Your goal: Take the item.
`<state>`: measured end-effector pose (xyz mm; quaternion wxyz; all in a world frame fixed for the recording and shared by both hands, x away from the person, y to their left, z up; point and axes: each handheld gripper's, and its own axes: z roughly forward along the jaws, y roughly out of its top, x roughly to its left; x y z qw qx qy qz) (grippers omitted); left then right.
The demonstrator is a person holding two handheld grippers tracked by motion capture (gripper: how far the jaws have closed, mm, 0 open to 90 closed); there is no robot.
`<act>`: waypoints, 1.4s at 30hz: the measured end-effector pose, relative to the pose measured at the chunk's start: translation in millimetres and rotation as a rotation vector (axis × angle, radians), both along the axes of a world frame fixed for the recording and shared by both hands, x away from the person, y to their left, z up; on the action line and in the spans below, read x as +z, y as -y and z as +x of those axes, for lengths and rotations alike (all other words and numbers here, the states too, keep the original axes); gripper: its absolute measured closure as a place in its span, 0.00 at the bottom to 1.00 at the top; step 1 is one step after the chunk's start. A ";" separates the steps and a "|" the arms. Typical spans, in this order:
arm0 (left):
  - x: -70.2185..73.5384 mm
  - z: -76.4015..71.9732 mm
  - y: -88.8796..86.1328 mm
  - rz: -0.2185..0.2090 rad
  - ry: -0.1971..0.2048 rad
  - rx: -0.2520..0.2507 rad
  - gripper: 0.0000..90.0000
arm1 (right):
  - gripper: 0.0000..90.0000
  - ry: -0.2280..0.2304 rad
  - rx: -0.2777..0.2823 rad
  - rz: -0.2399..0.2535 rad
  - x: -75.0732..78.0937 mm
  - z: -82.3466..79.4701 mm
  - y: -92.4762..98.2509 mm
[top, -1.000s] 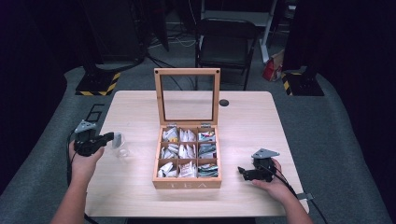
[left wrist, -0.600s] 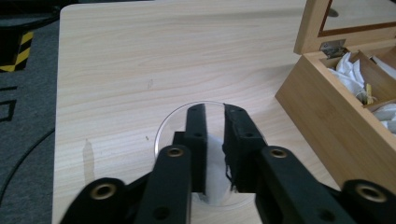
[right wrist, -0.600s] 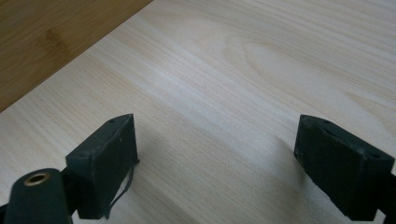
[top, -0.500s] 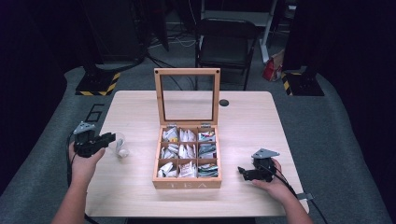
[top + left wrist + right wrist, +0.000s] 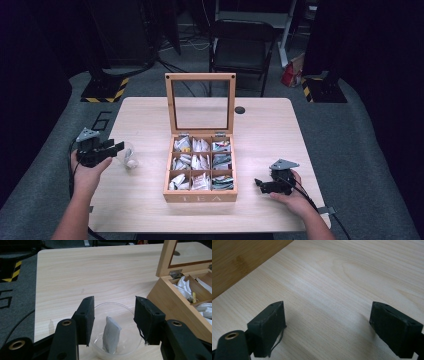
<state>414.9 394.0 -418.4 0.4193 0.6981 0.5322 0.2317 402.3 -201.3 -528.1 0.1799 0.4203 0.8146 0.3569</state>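
Wooden table (image 5: pixel 150 115), left claw (image 5: pixel 113 322) just opening over bagged bowl (image 5: pixel 113 350), right claw (image 5: pixel 327 327) apart.

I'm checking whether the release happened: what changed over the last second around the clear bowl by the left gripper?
The left gripper has just been opening its jaws, letting go of the white paper tea bag, which now stands in the small clear glass bowl, untouched by the pads. The right gripper, open, and the wooden tea box stayed put.
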 end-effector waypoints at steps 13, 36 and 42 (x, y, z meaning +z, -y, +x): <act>17.5 -3.5 22.2 0.024 0.007 -0.090 0.52 | 0.14 -0.001 0.000 0.002 0.0 -0.1 -0.1; 26.2 -13.7 41.8 0.025 0.028 -0.182 0.56 | 0.14 -0.002 0.002 0.001 0.1 0.0 0.1; 23.7 -18.3 47.8 0.018 0.025 -0.209 0.57 | 0.14 -0.002 0.002 0.001 0.1 0.0 0.1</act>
